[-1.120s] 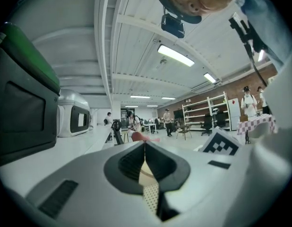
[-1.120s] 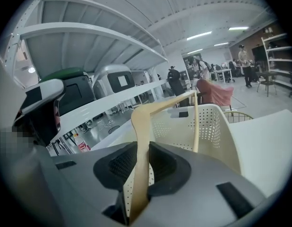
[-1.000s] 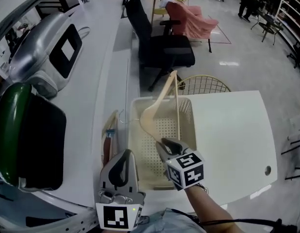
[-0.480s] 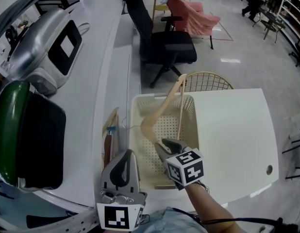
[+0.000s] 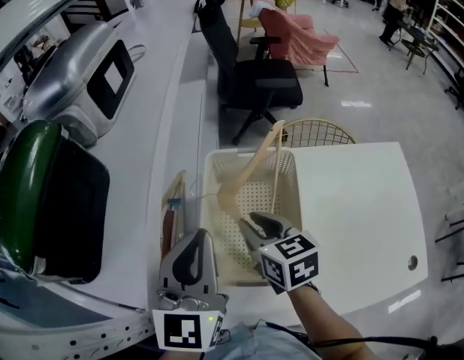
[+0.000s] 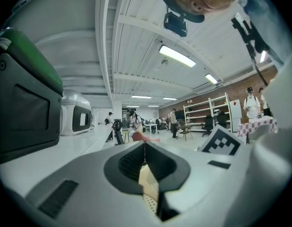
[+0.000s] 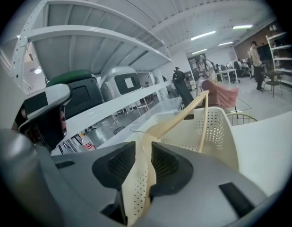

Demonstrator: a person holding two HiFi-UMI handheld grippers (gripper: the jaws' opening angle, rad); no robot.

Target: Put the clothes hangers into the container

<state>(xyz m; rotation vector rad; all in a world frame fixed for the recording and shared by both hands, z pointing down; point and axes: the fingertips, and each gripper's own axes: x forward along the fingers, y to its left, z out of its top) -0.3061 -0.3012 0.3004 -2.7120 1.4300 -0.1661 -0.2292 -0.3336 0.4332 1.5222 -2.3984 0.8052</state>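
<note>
- Wooden hanger (image 5: 256, 162) leans inside the container (image 5: 295, 190), its top over the far rim.
- Right gripper (image 5: 253, 220) jaws, just opening, stand apart and off it: the release step.
- Left gripper (image 5: 196, 235) jaws are together and empty. Next is likely the second hanger (image 5: 174, 190) on the counter (image 5: 352, 201).

Long white counter (image 5: 153, 126) along left, running near to far. On it: silver domed machine with dark screen (image 5: 82, 88); nearer, black machine with green top (image 5: 37, 201). White table (image 5: 360, 208) at near right, small hole (image 5: 412, 262) by its right edge. Just beyond table: gold wire chair (image 5: 318, 132); behind that black office chair (image 5: 251, 81); farther, chair draped in pink cloth (image 5: 299, 36). Floor (image 5: 382, 103) grey, glossy. Metal shelving (image 6: 207, 110) against brick wall (image 6: 240, 86), far right. Long ceiling lights (image 6: 176, 56) lit; white beams (image 6: 136, 25) overhead. People (image 6: 252, 103) standing far off.
</note>
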